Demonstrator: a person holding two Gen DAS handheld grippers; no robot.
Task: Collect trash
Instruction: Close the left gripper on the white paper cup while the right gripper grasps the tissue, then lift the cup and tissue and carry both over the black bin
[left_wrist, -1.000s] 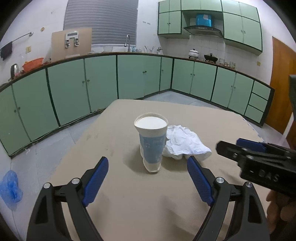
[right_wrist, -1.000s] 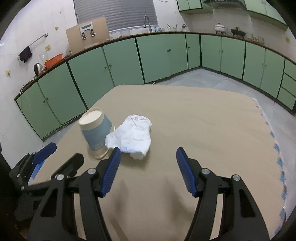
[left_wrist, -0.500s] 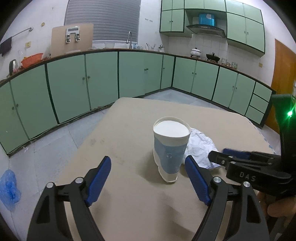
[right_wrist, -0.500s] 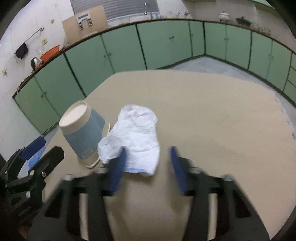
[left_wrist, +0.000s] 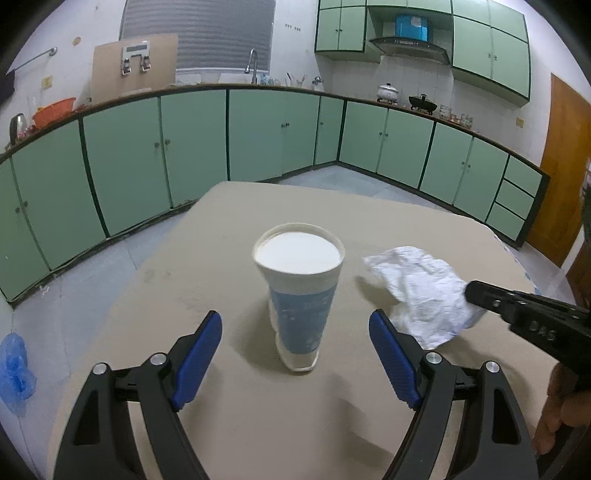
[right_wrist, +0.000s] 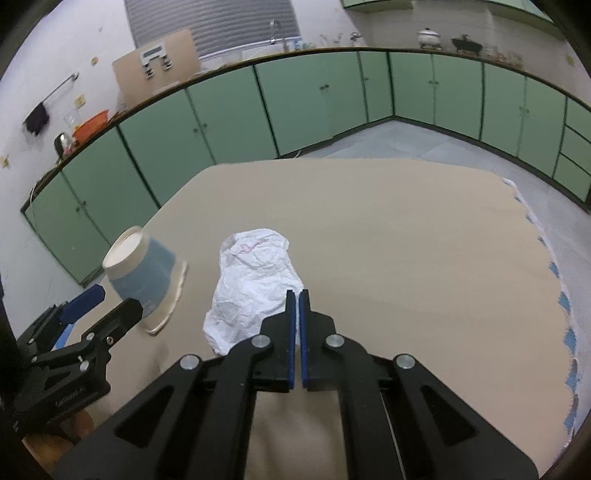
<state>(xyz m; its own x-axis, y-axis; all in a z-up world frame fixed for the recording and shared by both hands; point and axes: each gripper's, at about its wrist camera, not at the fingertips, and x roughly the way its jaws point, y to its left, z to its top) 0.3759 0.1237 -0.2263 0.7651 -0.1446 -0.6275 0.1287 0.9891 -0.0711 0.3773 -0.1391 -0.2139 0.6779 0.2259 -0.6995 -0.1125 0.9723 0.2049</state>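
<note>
A: What is hard to make out here?

B: In the right wrist view the right tongs (right_wrist: 295, 295) have their blue pads drawn together at the near edge of the crumpled white paper (right_wrist: 255, 284). The paper's edge runs behind the pads, so how much is pinched is hidden. The left wrist view settles the grip: the tip of those tongs (left_wrist: 471, 291) bites the paper's (left_wrist: 421, 291) right end, and that end hangs clear of the surface (left_wrist: 258, 424) with a shadow beneath.

A: And the person?

B: Only a few fingertips (left_wrist: 554, 406) at the right edge, cut off by the lens rim.

A: Containers?

B: One paper cup (left_wrist: 301, 295), white with a blue band, standing upright on the beige surface. In the left wrist view its mouth looks evenly white. I cannot tell whether that is a lid, a fill or a bare inside. A pale ring or sleeve sits around its foot; what it is stays unclear.

A: Where are the left tongs?

B: The left tongs (left_wrist: 295, 343) stand wide apart, one blue pad on either side of the cup's lower half, neither touching it. From the right wrist view they (right_wrist: 99, 306) show at the left, beside the cup (right_wrist: 142, 273).

A: And the paper against the cup?

B: Just to the cup's right, apart from it.
</note>
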